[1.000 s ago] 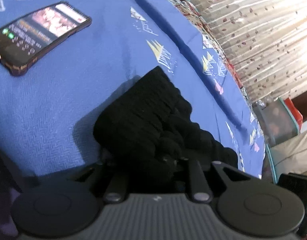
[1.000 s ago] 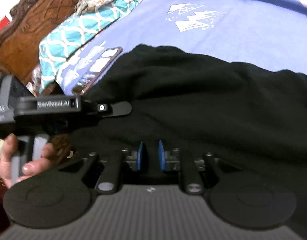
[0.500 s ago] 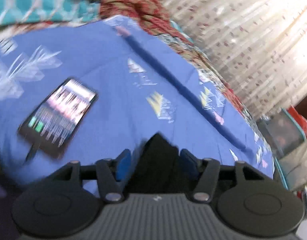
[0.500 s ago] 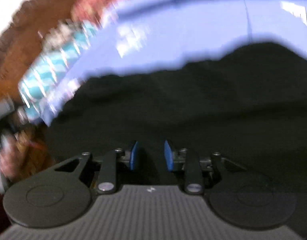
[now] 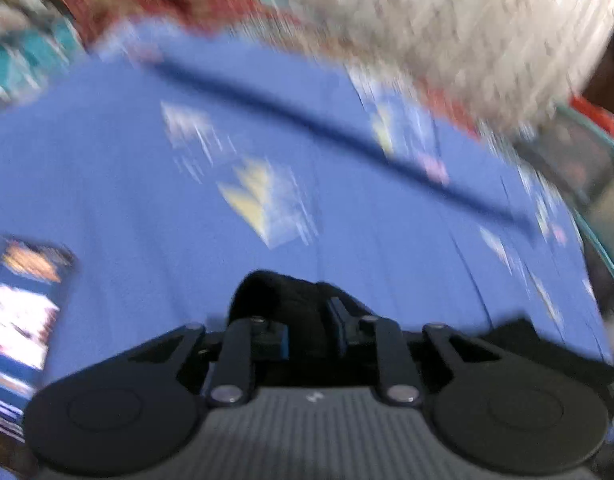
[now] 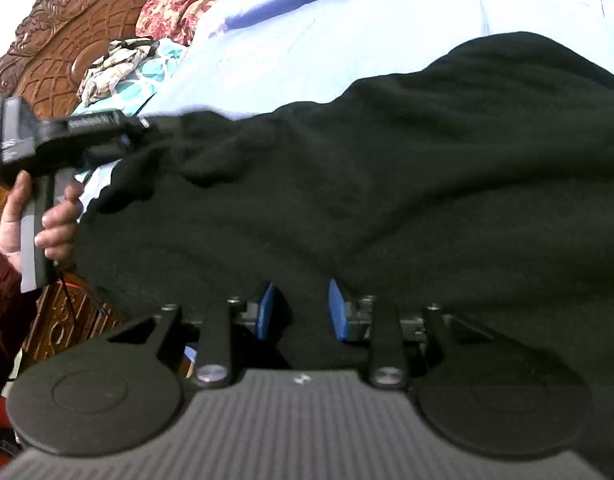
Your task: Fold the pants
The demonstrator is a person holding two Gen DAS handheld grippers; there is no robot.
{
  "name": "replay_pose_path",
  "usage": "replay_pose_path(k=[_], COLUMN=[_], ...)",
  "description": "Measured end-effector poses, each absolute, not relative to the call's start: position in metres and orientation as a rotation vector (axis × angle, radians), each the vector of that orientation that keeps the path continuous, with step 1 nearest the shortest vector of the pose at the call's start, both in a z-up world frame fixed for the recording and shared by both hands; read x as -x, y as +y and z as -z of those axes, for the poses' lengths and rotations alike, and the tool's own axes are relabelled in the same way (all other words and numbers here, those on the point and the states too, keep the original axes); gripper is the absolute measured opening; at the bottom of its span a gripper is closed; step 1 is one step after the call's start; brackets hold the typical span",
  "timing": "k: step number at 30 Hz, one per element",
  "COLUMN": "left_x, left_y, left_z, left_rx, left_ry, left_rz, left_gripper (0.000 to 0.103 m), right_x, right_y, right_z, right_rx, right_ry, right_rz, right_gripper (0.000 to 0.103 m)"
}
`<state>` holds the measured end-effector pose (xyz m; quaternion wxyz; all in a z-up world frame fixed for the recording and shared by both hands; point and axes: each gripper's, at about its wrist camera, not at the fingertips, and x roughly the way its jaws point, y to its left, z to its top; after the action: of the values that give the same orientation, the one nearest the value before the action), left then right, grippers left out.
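The black pants point(image 6: 387, 184) hang lifted over the blue bedsheet point(image 6: 347, 32), filling the right wrist view. My right gripper point(image 6: 301, 312) is shut on the black fabric, which bunches between its blue pads point(image 6: 339, 312). My left gripper point(image 5: 307, 332) is shut on another bunch of the pants point(image 5: 283, 300). It also shows in the right wrist view point(image 6: 143, 132) at the left, held by a hand and pinching the pants' edge. The left wrist view is blurred by motion.
A lit phone point(image 5: 23, 312) lies on the blue bedsheet point(image 5: 147, 200) at the left. A carved wooden headboard point(image 6: 67, 52) and patterned pillows point(image 6: 119, 60) stand at the far left. A patterned curtain point(image 5: 467, 20) hangs beyond the bed.
Both grippers have lifted the pants off the bed. The left wrist view has swung up, so the phone has slid to the lower left. The pants now hang stretched between the grippers.
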<state>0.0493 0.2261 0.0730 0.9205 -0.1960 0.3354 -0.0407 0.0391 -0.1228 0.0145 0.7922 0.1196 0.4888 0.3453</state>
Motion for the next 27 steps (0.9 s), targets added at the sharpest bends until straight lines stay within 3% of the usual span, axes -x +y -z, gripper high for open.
replay_pose_path(k=[4, 7, 8, 9, 19, 27], left_x=[-0.055, -0.052, -0.049, -0.044, 0.006, -0.004], left_y=[0.235, 0.228, 0.226, 0.226, 0.208, 0.102], left_z=[-0.048, -0.034, -0.041, -0.049, -0.123, -0.081], left_rx=[0.42, 0.368, 0.372, 0.377, 0.464, 0.375], left_ry=[0.729, 0.759, 0.759, 0.751, 0.559, 0.768], left_rz=[-0.049, -0.111, -0.128, -0.151, -0.074, 0.146], left_gripper=[0.02, 0.037, 0.047, 0.049, 0.049, 0.049], right_x=[-0.038, -0.039, -0.037, -0.037, -0.036, -0.027], right_y=[-0.126, -0.129, -0.132, -0.135, -0.192, -0.302], right_z=[-0.012, -0.012, -0.013, -0.013, -0.039, -0.027], right_rx=[-0.262, -0.272, -0.279, -0.29, -0.394, -0.49], right_ry=[1.042, 1.042, 1.04, 1.037, 0.893, 0.849], right_rz=[-0.743, -0.751, -0.753, -0.76, -0.709, -0.433], right_gripper=[0.033, 0.033, 0.034, 0.034, 0.037, 0.037])
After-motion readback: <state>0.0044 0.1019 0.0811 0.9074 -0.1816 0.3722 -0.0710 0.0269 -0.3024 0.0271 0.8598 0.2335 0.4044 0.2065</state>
